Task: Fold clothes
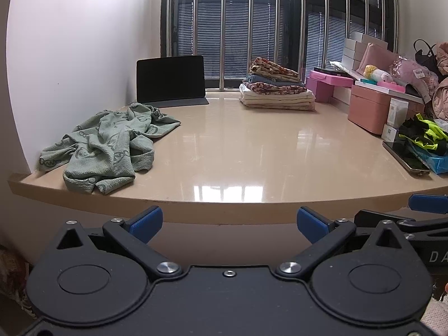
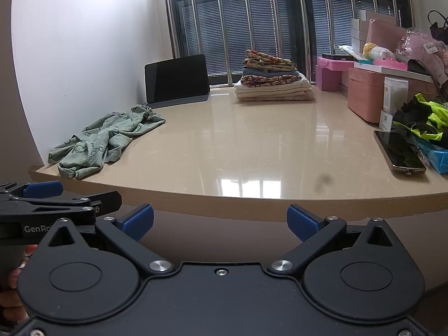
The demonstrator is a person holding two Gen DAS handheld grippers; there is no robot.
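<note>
1. Green garment [image 1: 106, 145]: a crumpled, printed sage-green knit is lying in a heap at the near-left corner of the beige countertop [image 1: 238, 151], close against the white wall and partly reaching the front edge. It is being judged soft, light and limp, with no stiffness to hold a shape once lifted; slipping on the glossy surface is likely.
2. Hold points: a ribbed hem or cuff [image 1: 84, 186] is showing at the nearest fold, and a gathered band [image 2: 145, 110] is showing at the far end. These thicker edges are being judged the surest places to pinch, one per gripper, so the cloth can be spread flat.
3. Left gripper [image 1: 229, 221]: being held below and short of the counter edge, blue pads well apart, nothing between them.
4. Right gripper [image 2: 220, 219]: being held likewise just beside the left one, pads spread, empty.
5. Folded stack [image 1: 277, 89]: finished clothes are lying piled at the back by the window bars, well apart from the green garment.
6. Other items: a tablet [image 1: 170, 79] is standing at the back left; a phone [image 2: 399, 151] is lying at the right edge.
</note>
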